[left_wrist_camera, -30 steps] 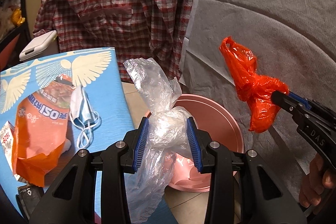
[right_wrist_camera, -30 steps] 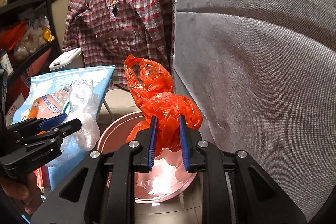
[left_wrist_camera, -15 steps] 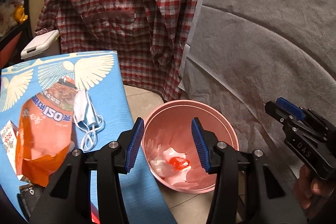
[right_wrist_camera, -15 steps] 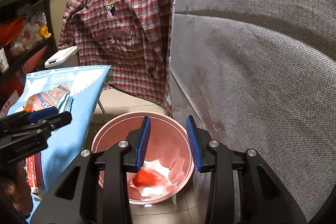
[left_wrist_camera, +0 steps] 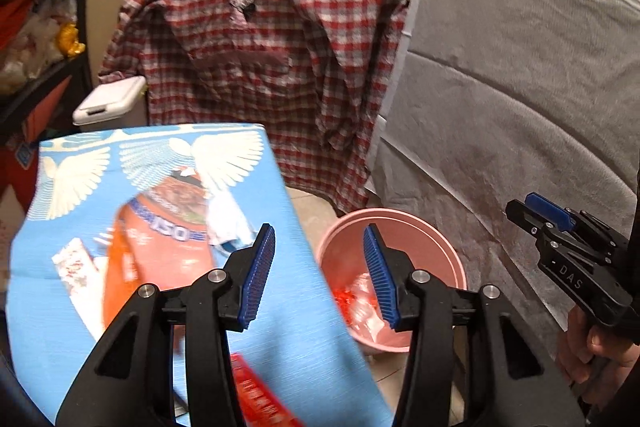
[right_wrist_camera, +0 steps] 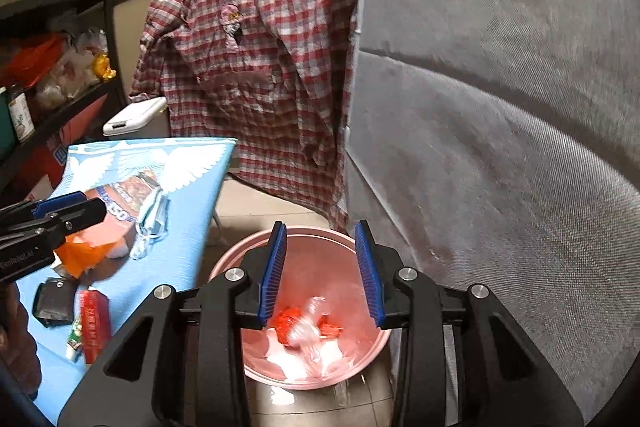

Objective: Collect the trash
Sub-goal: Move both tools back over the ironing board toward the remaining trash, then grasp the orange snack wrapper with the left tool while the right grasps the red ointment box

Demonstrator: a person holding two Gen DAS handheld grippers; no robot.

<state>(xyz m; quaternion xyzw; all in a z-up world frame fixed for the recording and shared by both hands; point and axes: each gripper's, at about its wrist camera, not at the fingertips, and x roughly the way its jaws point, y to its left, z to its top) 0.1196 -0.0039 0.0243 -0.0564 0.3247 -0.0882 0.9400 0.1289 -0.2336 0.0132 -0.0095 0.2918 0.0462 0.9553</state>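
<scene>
Below both grippers, a pink bin (right_wrist_camera: 372, 351) stands on the tiled floor; taken as the landmark. Left gripper (left_wrist_camera: 318, 277): jaws spread wide, nothing between them, hanging over the gap between the bin's left rim and the blue table edge. Right gripper (right_wrist_camera: 322, 275): jaws likewise spread and empty, directly above the bin's mouth.

Inside the bin: an orange plastic bag (right_wrist_camera: 286, 321), crumpled, at the bottom, with a clear plastic bag (right_wrist_camera: 310, 327) lying across it, touching. Pale litter underneath; too blurred to name.

Left of the bin, just beside it: a table under a blue cloth with white wings (right_wrist_camera: 188, 223). On the cloth:
- an orange snack packet (right_wrist_camera: 100, 227), flat, far from the bin
- a face mask (right_wrist_camera: 150, 223), at the packet's bin-side edge, touching it
- a red wrapper (right_wrist_camera: 96, 323), nearer the camera
- a small dark pouch (right_wrist_camera: 54, 297), left of the red wrapper
- a white-and-red packet (left_wrist_camera: 76, 267), seen in the left view only, blurred

Behind the bin: a red plaid shirt (right_wrist_camera: 256, 75) hangs down, its hem reaching close to the bin's rear rim. Right of the bin: a grey fabric panel (right_wrist_camera: 500, 147), near or touching the rim; cannot tell which. A white lidded box (right_wrist_camera: 134, 115) sits beyond the table.
</scene>
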